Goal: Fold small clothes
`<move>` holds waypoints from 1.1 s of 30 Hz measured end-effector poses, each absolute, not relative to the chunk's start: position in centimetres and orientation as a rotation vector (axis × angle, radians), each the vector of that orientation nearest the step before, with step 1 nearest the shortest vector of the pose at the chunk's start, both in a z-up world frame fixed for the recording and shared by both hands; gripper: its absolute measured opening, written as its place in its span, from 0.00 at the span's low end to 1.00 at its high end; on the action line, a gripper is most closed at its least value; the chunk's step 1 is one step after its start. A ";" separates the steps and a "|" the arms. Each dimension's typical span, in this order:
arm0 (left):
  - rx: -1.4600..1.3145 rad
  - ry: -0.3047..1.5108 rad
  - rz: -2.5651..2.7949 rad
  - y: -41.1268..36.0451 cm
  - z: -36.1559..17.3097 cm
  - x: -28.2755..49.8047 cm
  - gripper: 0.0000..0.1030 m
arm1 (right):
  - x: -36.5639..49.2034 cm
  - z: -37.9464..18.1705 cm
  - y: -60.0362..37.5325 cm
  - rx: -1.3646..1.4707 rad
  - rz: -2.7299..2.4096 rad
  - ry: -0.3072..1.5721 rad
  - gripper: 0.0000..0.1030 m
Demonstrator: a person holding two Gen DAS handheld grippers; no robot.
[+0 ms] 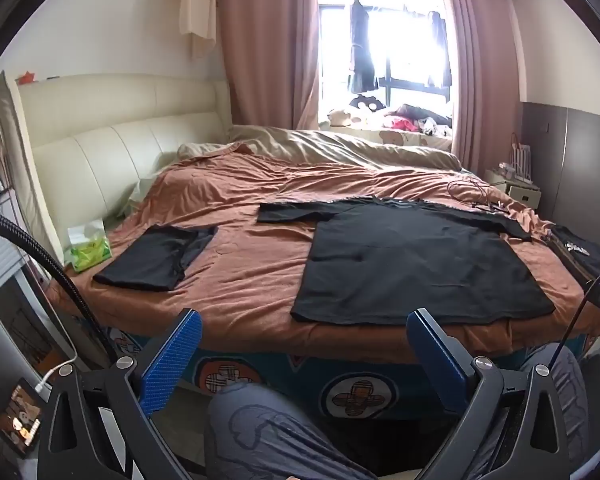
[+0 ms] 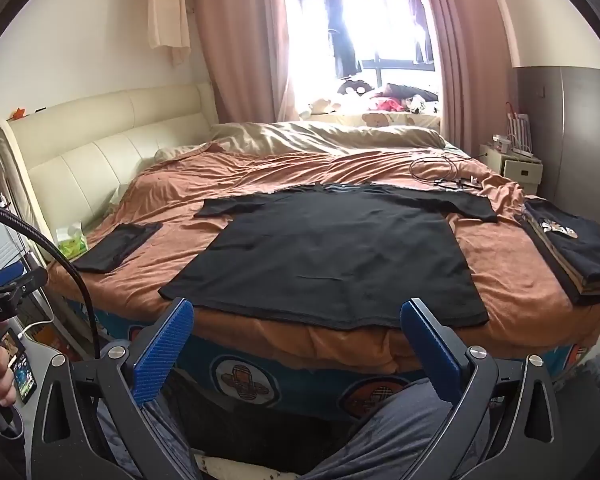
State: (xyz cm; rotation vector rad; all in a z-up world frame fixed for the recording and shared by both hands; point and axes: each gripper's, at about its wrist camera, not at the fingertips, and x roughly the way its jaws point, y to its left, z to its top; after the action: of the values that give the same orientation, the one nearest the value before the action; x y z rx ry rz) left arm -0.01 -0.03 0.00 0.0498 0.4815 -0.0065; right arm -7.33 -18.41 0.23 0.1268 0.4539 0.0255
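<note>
1. Black T-shirt (image 2: 332, 256) lies spread flat, sleeves out, on the orange bedspread (image 2: 260, 172), hem at the near bed edge, 12 o'clock from both tongs.
2. Left gripper (image 1: 304, 356) and right gripper (image 2: 296, 346): jaws fully apart, holding nothing, short of the bed and above the person's knees (image 1: 268, 432).
3. Folded black garment (image 1: 156, 258) lies at 10 o'clock, tissue pack (image 1: 88, 250) just beyond it.
4. Stack of folded clothes (image 2: 576, 252) sits at 2 o'clock.
5. Loose cables (image 2: 444, 176) lie beyond the shirt's right sleeve.
</note>
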 end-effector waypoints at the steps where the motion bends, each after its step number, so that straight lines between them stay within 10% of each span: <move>1: 0.053 0.480 -0.002 -0.1 0.0 0.0 1.00 | -7.3 0.2 -18.4 0.121 0.023 0.454 1.00; 33: 0.002 0.451 -0.020 0.7 1.0 -1.2 1.00 | -7.3 0.6 -17.8 0.109 0.039 0.426 1.00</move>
State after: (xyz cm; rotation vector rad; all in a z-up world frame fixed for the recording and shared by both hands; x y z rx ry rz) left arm -1.15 0.74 0.97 0.0020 0.4514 -0.0197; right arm -7.32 -17.79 0.59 0.1088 0.4255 0.0392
